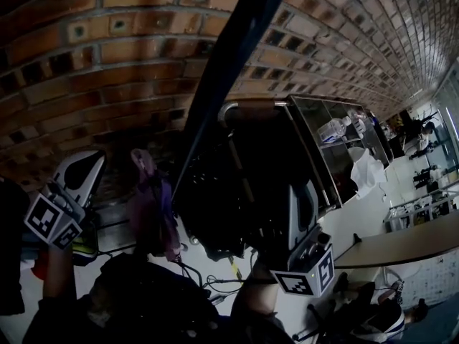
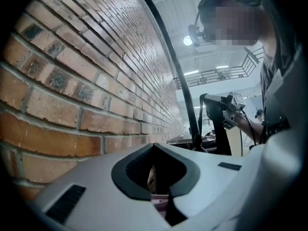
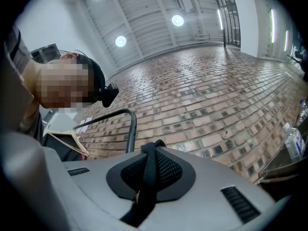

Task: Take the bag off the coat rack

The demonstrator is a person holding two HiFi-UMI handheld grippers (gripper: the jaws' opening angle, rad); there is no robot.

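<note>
The black bag (image 1: 244,185) hangs in the middle of the head view, below a curved metal bar of the coat rack (image 1: 244,104). My right gripper (image 1: 305,206) is against the bag's right side. In the right gripper view its jaws (image 3: 151,150) are shut on the bag's black strap (image 3: 150,170), which runs up between the pads and loops over their tips. The rack's bar (image 3: 131,124) rises just behind. My left gripper (image 1: 82,170) is off to the left by the brick wall, apart from the bag; its jaws (image 2: 155,150) stand shut with only a thin slit between them.
A brick wall (image 1: 107,49) fills the background. A purple garment (image 1: 152,206) hangs between the left gripper and the bag. A wooden hanger (image 3: 67,139) hangs on the rack. A glass-fronted cabinet (image 1: 337,131) and a table (image 1: 401,246) stand to the right; cables (image 1: 215,282) lie on the floor.
</note>
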